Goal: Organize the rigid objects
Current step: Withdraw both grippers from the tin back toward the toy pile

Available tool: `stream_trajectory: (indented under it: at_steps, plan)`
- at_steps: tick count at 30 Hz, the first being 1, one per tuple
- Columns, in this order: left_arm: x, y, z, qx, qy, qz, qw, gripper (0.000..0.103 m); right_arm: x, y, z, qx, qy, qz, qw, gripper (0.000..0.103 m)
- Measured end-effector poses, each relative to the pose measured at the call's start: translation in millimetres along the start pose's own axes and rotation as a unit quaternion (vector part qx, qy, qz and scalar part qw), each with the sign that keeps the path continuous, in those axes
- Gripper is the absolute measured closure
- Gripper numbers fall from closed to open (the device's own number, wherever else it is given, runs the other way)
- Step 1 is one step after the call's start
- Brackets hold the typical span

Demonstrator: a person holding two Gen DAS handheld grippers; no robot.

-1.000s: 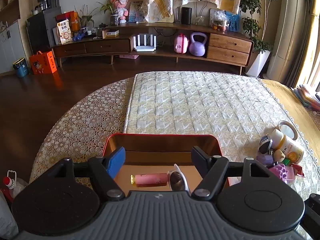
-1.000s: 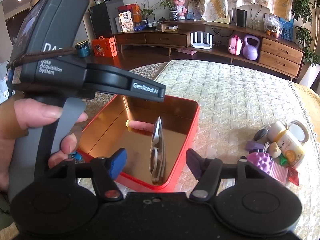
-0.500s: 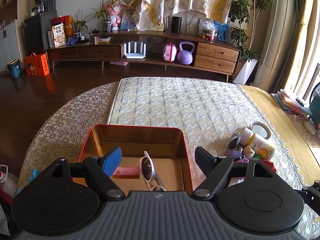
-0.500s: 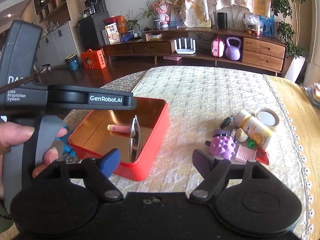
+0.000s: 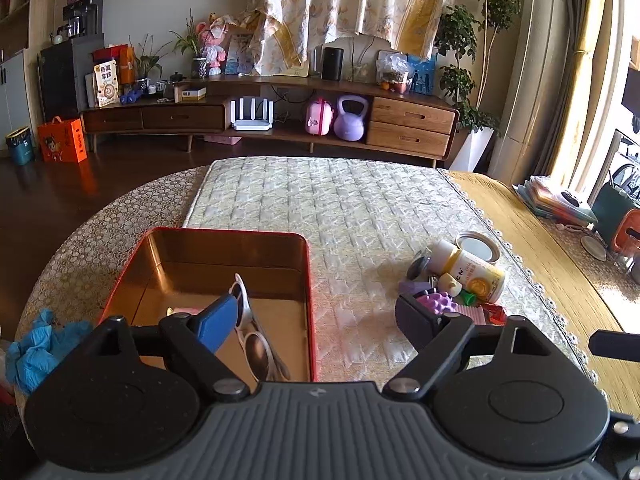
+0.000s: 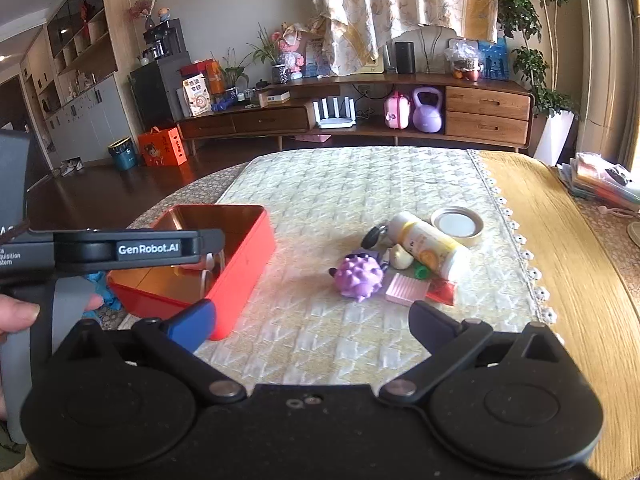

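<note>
A: Tin [image 5: 224,236] first – red outside, gold metal inside, rigid box w/ rounded corners. White sunglasses [image 5: 252,332] already lie in it, w/ a pink stick nearly hidden behind the blue pad.

B: Jaws?

A: Left gripper [image 5: 316,320] spread wide, nothing between the pads, jaws just been opening. Right gripper [image 6: 312,324] as wide as it goes, also just been opening, bare cloth between.

B: What's left?

A: Pile right of the tin, well apart from it: purple spiky ball [image 6: 359,276], white-yellow bottle [image 6: 428,246] on its side, pink ribbed block [image 6: 404,289], round lid [image 6: 456,222].

B: Handling?

A: Ball prob. light, nubs give purchase; pinch across its middle. Bottle looks smooth plastic, may roll – take it across the barrel. Lid's thin, grab by the rim.
</note>
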State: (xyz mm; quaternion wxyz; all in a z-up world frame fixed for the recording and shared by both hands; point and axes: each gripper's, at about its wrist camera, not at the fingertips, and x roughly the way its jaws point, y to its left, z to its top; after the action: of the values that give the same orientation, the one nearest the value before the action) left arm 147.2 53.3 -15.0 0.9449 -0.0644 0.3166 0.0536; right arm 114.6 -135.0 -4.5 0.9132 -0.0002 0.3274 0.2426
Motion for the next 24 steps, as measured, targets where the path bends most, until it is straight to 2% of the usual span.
stream_trajectory:
  at_steps: [12,24]
  plan:
    - [9.0,-53.5,-26.8,0.036,0.002,-0.042,0.9985,0.016,-13.1,-71.5,-11.7,0.024,-0.003,-0.027,0.999,0.000]
    - [53.6,-82.2,-33.5,0.036,0.030,-0.060,0.9971,0.016,30.2,-114.6,6.0,0.028,0.019,-0.038,0.999,0.000]
